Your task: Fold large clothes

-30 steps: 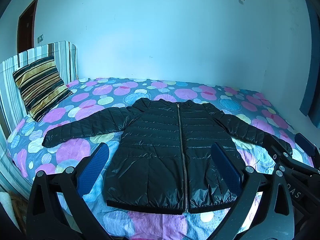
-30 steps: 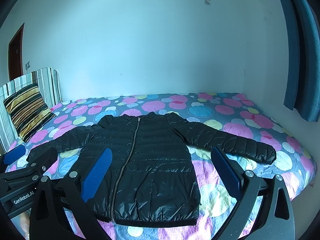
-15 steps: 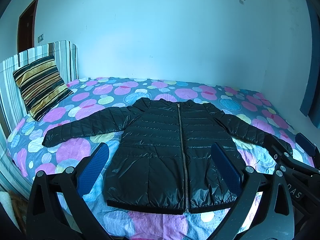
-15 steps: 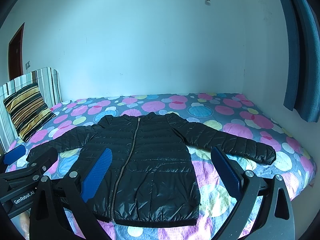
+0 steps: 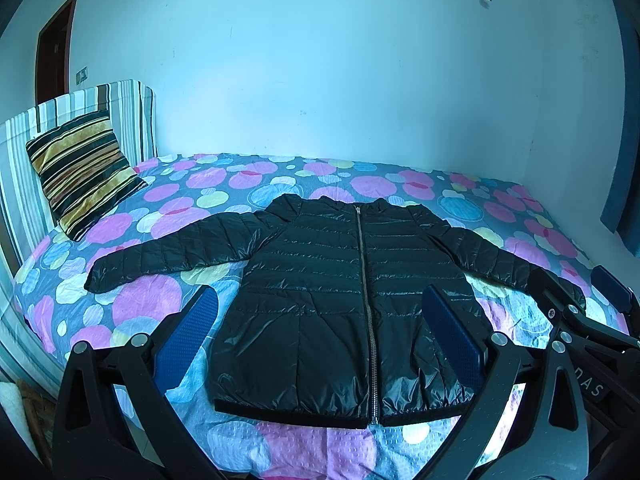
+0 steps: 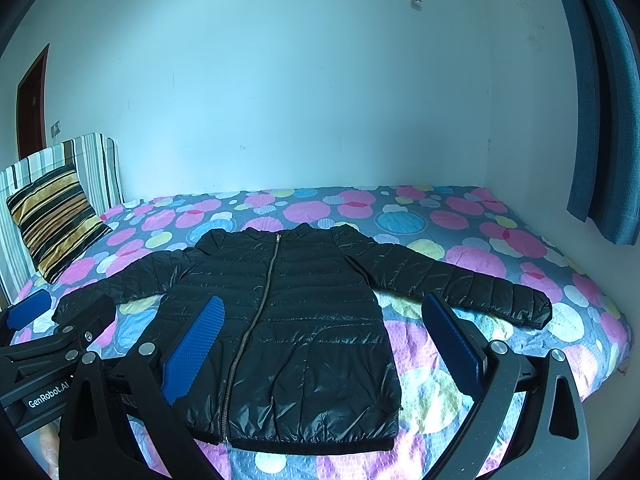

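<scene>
- Black quilted jacket (image 5: 352,312) lies flat at the middle of the bed (image 5: 168,200), front up, zipped, both sleeves spread wide.
- No change from earlier frames.
- Left gripper (image 5: 320,332) and right gripper (image 6: 324,336) hover above the hem, fingers wide apart, holding nothing.
- Open bedspread beyond both cuffs; striped pillow (image 5: 80,172) far left.

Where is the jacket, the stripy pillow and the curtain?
jacket (image 5: 320,300), left wrist view, chest beside the zip.
pillow (image 5: 80,168), left wrist view, middle of its front.
curtain (image 6: 604,152), right wrist view, middle folds.
</scene>
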Action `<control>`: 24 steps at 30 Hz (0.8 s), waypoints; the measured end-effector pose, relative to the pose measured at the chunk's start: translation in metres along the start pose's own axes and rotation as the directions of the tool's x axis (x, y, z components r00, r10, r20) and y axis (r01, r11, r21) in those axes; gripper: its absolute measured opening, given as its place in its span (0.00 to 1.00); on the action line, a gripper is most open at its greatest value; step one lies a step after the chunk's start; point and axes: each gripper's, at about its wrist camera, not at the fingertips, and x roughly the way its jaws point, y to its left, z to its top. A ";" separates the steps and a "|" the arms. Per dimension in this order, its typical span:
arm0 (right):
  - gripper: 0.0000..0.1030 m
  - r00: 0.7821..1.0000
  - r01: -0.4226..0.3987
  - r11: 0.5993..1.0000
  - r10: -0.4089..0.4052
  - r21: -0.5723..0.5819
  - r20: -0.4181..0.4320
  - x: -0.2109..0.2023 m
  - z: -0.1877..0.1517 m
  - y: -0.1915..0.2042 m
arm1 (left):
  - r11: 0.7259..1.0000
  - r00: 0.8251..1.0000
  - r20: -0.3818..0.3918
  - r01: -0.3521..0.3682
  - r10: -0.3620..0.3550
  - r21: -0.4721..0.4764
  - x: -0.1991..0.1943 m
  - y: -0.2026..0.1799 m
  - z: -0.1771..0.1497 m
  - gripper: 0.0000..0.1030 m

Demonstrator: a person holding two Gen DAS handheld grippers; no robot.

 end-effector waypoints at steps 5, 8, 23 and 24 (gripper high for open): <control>0.95 1.000 -0.001 1.000 0.001 0.000 -0.001 0.000 0.000 0.000 | 1.000 1.000 0.000 -0.001 0.001 0.001 0.000 0.000 0.000 0.98; 0.95 1.000 0.001 1.000 -0.001 -0.002 -0.002 0.000 0.000 0.001 | 1.000 1.000 -0.001 -0.001 0.001 0.001 0.001 0.001 0.000 0.98; 0.95 0.996 -0.007 1.000 0.005 -0.021 -0.085 0.047 -0.006 0.007 | 1.000 0.999 -0.048 -0.021 0.021 0.004 0.053 0.017 0.005 0.98; 0.95 0.996 -0.005 1.000 0.003 -0.023 -0.094 0.053 -0.006 0.007 | 0.999 0.998 -0.054 -0.037 0.038 0.006 0.062 0.020 0.006 0.98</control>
